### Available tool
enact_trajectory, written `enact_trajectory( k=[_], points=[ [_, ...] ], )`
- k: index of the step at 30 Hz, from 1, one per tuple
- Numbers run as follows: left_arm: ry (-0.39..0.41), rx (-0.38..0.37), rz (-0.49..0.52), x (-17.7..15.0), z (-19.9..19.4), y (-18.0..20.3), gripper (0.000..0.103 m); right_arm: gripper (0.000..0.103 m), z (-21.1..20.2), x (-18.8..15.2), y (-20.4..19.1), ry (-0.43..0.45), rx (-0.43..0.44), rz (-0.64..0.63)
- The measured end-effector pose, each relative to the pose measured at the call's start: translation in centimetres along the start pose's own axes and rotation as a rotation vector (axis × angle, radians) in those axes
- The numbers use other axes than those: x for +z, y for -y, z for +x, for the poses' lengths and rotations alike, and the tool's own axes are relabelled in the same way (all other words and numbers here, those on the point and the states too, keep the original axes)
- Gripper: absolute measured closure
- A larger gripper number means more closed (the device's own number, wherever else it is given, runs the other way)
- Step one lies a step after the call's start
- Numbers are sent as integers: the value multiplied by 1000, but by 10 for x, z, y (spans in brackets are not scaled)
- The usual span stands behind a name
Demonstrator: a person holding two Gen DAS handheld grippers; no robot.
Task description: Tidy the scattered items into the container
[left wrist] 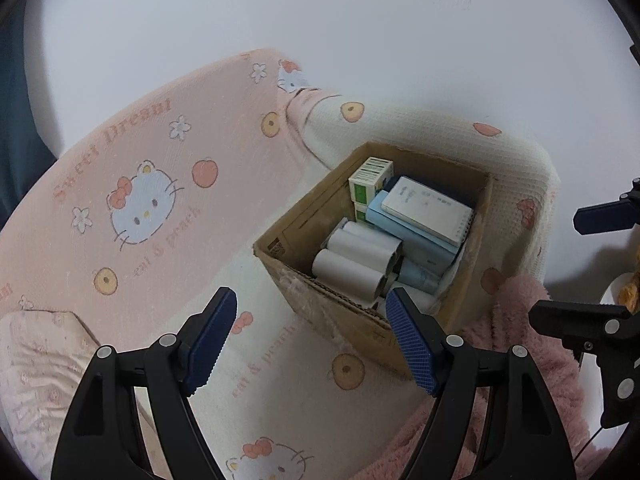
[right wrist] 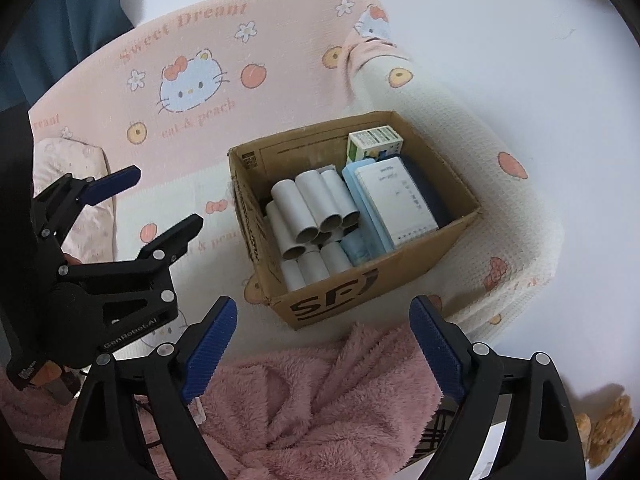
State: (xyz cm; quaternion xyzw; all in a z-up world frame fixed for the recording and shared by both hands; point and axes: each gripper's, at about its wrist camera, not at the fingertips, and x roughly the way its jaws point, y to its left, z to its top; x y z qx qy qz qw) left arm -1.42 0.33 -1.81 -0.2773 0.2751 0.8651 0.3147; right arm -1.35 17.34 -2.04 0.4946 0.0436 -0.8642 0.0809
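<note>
A brown cardboard box (left wrist: 340, 322) (right wrist: 360, 290) stands open on a cat-print blanket. It holds several white paper tubes (left wrist: 348, 268) (right wrist: 312, 200), a white spiral notebook (left wrist: 428, 212) (right wrist: 396, 200) lying on a light blue carton (left wrist: 400, 234), and a green-and-white carton (left wrist: 368, 180) (right wrist: 374, 142). My left gripper (left wrist: 311, 294) hovers open over the box's near corner, nothing between its blue pads. My right gripper (right wrist: 322, 302) is open and empty just in front of the box. The left gripper (right wrist: 168, 196) also shows at the left of the right wrist view.
A pink fluffy blanket (right wrist: 320, 392) (left wrist: 520, 320) is bunched in front of the box. The pink and cream cat-print blanket (left wrist: 140, 200) spreads under and behind it. A pale patterned pillow (left wrist: 36, 360) lies left. A brown plush toy (right wrist: 608, 428) sits at the far right.
</note>
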Motion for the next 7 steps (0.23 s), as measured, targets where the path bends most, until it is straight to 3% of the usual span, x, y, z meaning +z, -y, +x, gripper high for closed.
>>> enact_trajectory(
  k=[7],
  points=[
    [30,15,-5,2,-4,-5,23,15,-2,4,-4,7,2,-13]
  ],
)
